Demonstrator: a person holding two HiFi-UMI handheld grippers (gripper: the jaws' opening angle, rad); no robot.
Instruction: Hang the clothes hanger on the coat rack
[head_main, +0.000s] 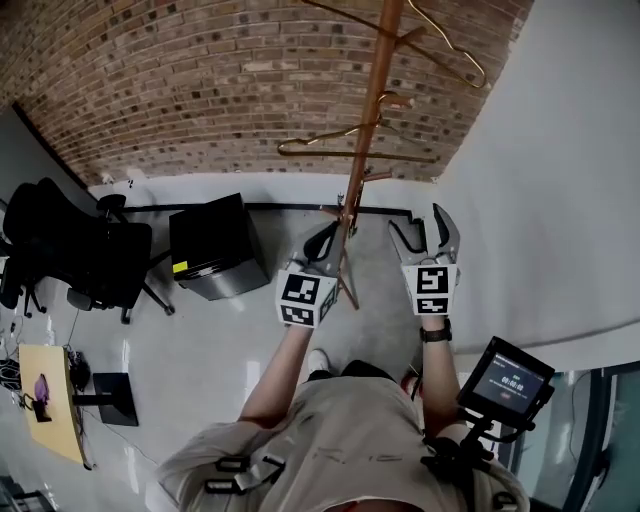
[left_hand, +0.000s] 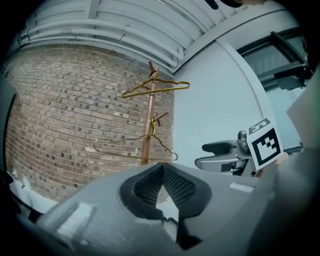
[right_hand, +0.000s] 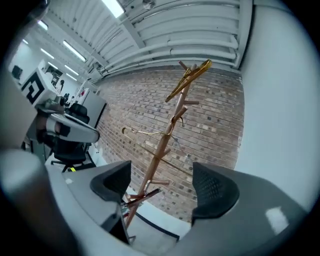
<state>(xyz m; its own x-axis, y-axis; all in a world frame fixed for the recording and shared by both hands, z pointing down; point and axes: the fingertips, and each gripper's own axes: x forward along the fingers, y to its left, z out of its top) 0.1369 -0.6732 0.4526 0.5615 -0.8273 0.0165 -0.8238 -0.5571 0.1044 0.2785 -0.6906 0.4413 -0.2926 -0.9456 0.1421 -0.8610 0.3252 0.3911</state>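
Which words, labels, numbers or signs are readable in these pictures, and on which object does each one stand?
No text here can be read with certainty.
Small screen by the person's waist: a few pale lines of text, too small to read.
Yellow sticker on the black cabinet: too small to read.
Marker cubes: black-and-white square patterns only, no letters.

light: bright, even, from ceiling strip lights | white wall evenly lit | shadows: faint, soft-edged | glare: pale sheen on floor | distortion: strong fisheye, black corners in both gripper views, brick wall bowed | focus: coat rack sharp, nearest grey foreground soft
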